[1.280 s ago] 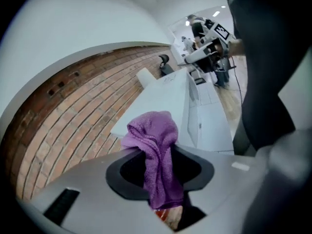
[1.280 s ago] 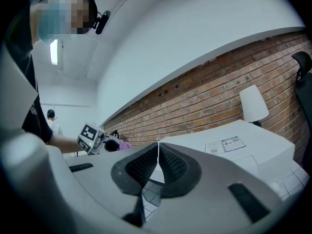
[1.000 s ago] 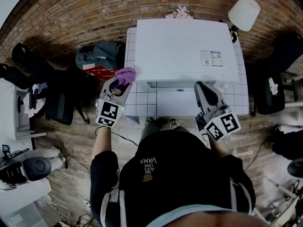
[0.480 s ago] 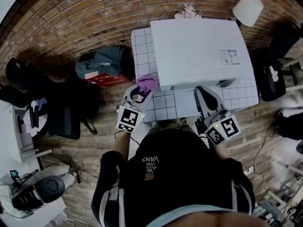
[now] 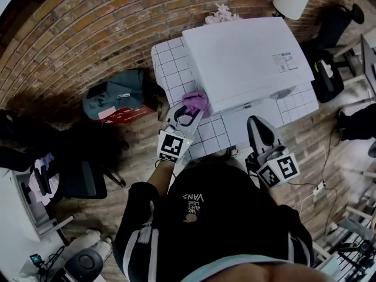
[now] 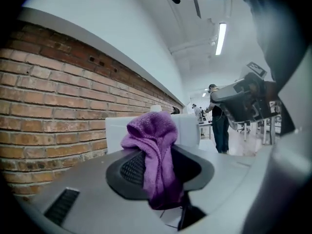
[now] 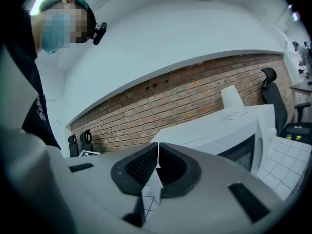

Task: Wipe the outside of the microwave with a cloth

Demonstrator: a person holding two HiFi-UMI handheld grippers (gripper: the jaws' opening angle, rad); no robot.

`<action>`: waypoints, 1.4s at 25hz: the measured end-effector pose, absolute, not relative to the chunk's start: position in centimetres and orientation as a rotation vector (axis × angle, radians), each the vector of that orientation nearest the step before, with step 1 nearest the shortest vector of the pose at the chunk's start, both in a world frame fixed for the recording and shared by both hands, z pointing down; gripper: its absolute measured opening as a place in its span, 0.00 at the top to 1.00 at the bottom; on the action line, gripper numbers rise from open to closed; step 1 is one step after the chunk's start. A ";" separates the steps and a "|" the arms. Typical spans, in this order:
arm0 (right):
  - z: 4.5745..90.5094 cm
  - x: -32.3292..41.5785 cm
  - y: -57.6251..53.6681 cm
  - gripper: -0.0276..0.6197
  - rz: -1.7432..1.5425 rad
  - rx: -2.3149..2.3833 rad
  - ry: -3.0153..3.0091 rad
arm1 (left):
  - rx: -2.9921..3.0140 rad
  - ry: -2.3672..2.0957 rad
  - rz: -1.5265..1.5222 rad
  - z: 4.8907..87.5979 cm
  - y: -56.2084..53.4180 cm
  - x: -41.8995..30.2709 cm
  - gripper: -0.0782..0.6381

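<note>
**Position.** The left claw (image 5: 189,116) is clenched on a purple terry cloth (image 5: 197,101). In the left gripper view the cloth (image 6: 155,145) hangs bunched between the two dark pads. In the head view, the cloth sits at the lower left corner of the white box-shaped microwave (image 5: 247,57), which fills the upper right of the frame on a white tiled surface (image 5: 170,69). The right claw (image 5: 257,123) is closed on nothing, pads together, and hovers below the microwave's front edge, clear of it.

**Risks.**
- The cloth is wadded, not spread, so only a small patch can meet the casing and a pass is likely to leave streaks.
- Little fabric shows beyond the claw tips — a hard press could bring plastic against the casing.
- The microwave is not braced by the right claw, so sideways wiping force may shift it on the smooth tiles.

**Not verifiable.**
- Contact between cloth and casing: from above they look touching, but the left gripper view shows the microwave (image 6: 117,130) only behind the cloth.
- The left side wall is out of sight from above.
- The door shows only partly, at the right of the right gripper view (image 7: 243,150).
- The person's body covers the near edge of the surface.
</note>
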State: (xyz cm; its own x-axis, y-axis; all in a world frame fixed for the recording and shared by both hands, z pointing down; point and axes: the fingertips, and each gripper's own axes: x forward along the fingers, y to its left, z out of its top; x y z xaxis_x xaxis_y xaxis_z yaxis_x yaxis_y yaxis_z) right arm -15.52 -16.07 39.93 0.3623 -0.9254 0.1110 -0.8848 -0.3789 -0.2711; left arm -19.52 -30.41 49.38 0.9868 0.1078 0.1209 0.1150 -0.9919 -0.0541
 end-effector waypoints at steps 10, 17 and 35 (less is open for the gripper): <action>39.8 -14.0 -12.4 0.95 -0.337 -2.614 1.402 | -3.021 -0.082 -0.180 49.4 -42.6 -10.7 0.69; 40.2 -13.2 -10.0 0.95 -0.356 -2.671 1.306 | -3.028 0.026 -0.237 49.5 -48.5 -6.4 0.69; 40.6 -13.1 -14.3 0.95 -0.425 -2.522 1.635 | -3.046 0.064 -0.210 52.6 -38.2 -15.7 0.69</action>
State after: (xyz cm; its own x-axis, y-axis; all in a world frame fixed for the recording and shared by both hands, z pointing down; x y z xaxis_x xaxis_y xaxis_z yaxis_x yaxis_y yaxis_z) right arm -13.07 -14.34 40.63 0.3823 -0.9073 0.1750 -0.8776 -0.4158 -0.2387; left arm -15.73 -38.22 52.59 0.9896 -0.0478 0.1353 -0.0358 -0.9953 -0.0900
